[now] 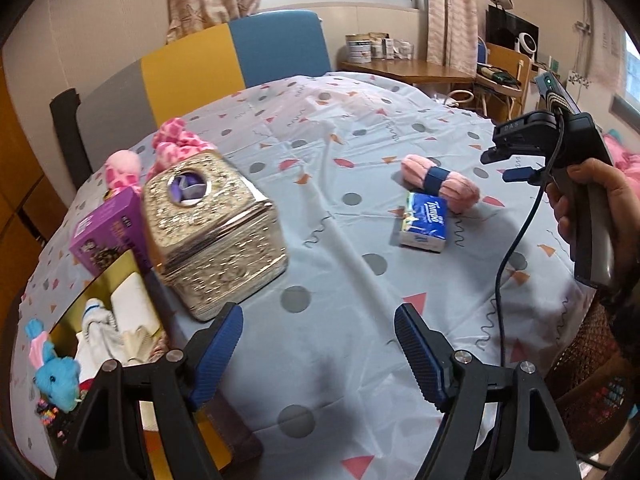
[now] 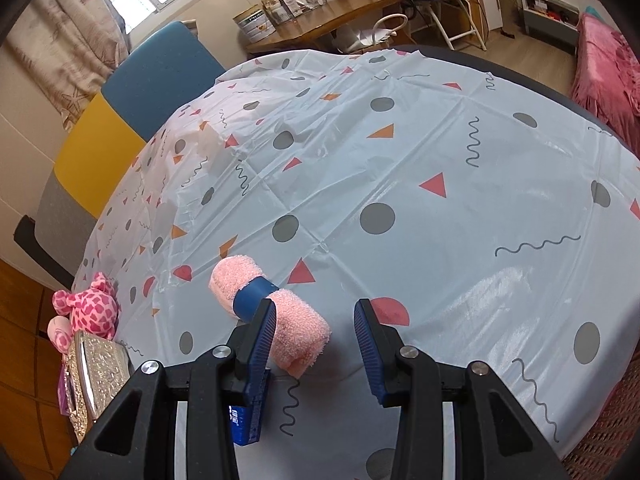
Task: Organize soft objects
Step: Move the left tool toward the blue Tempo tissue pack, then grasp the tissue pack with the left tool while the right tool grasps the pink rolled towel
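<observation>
A pink rolled towel (image 1: 456, 188) with a blue band lies on the patterned tablecloth (image 1: 344, 128), next to a blue tissue pack (image 1: 424, 220). My left gripper (image 1: 320, 320) hangs open over bare cloth in front of them, with nothing between its fingers. A hand holds my right gripper (image 1: 506, 166) just right of the towel. In the right wrist view the right gripper (image 2: 316, 312) is open; the towel (image 2: 236, 280) reaches from the left behind the left finger, its end showing in the gap, clear of the right pad. The tissue pack (image 2: 240, 424) peeks from under that finger.
A silver ornate tissue box (image 1: 216, 228) stands left, a purple box (image 1: 108, 232) and a pink spotted plush (image 1: 176, 144) behind it. A gold box (image 1: 116, 276) at the near left holds white cloths, with a blue plush (image 1: 56, 376) beside it. A wicker basket (image 1: 580, 380) sits at the right table edge.
</observation>
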Available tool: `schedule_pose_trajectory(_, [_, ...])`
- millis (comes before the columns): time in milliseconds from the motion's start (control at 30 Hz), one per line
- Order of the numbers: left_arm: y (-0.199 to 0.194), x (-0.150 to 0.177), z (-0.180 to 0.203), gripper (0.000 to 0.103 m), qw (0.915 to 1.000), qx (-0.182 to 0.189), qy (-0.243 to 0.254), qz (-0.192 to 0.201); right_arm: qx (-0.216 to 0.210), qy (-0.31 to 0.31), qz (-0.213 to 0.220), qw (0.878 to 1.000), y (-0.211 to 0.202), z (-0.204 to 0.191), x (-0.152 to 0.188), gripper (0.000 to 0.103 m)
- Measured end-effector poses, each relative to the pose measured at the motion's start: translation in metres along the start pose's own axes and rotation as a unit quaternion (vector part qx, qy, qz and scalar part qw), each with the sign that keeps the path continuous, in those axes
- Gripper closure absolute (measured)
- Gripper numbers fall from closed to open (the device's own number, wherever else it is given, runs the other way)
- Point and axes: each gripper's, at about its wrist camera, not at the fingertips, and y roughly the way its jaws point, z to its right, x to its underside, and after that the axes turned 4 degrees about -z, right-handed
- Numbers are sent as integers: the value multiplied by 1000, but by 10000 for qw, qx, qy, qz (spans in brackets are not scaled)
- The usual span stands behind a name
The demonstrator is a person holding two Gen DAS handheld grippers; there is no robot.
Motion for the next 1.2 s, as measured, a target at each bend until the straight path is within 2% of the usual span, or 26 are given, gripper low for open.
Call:
schedule_pose_trajectory(633, [59, -41, 55, 24, 9968, 517, 567, -237, -326, 335, -11, 9989, -3, 11, -5, 62])
schedule_pose_trajectory(1200, [143, -91, 105, 24, 9884, 1045, 933, -589, -533, 415, -241, 9974, 6, 11, -5, 59])
